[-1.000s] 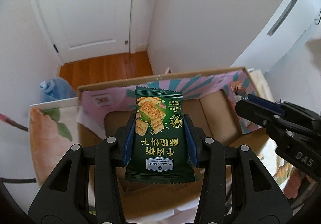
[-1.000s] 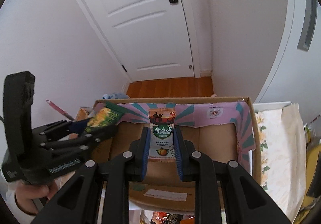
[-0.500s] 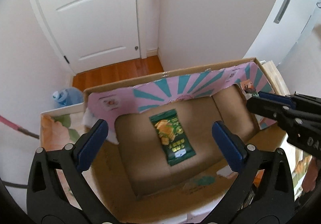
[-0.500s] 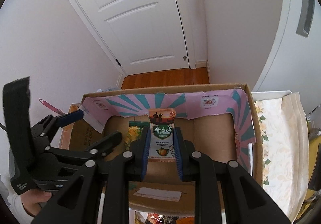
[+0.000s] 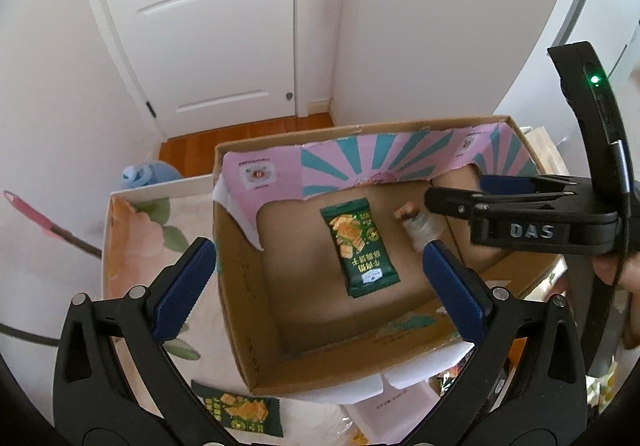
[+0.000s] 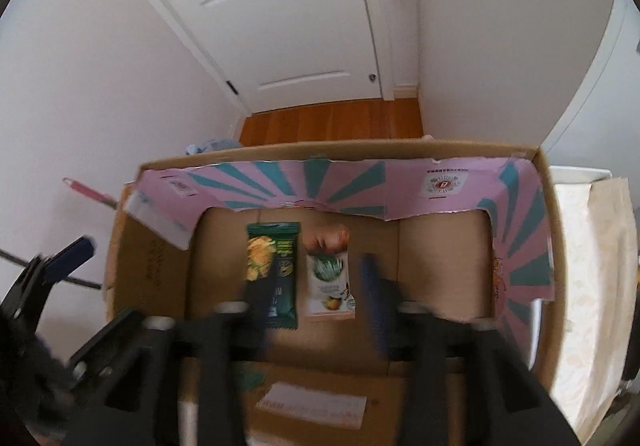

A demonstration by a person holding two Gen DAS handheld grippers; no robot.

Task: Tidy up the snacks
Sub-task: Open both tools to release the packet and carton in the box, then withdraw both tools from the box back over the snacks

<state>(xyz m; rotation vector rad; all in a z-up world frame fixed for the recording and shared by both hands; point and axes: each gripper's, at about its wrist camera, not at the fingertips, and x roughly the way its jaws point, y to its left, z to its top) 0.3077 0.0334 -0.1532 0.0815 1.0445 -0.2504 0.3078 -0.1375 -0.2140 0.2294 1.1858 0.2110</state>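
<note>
A cardboard box with a pink and teal inner flap stands in front of me, also in the right wrist view. A green cracker packet lies flat on its floor, also in the right wrist view. A white snack packet lies beside it on the right; it also shows in the left wrist view. My left gripper is open and empty above the box's near-left side. My right gripper is blurred, open and empty over the two packets.
Another green cracker packet lies on the floral cloth in front of the box. More snacks lie at the box's front right. A white door and wood floor are beyond.
My left gripper opened, dropped the green packet into the box and pulled back to the left. My right gripper has just opened and let the white packet fall beside it.
</note>
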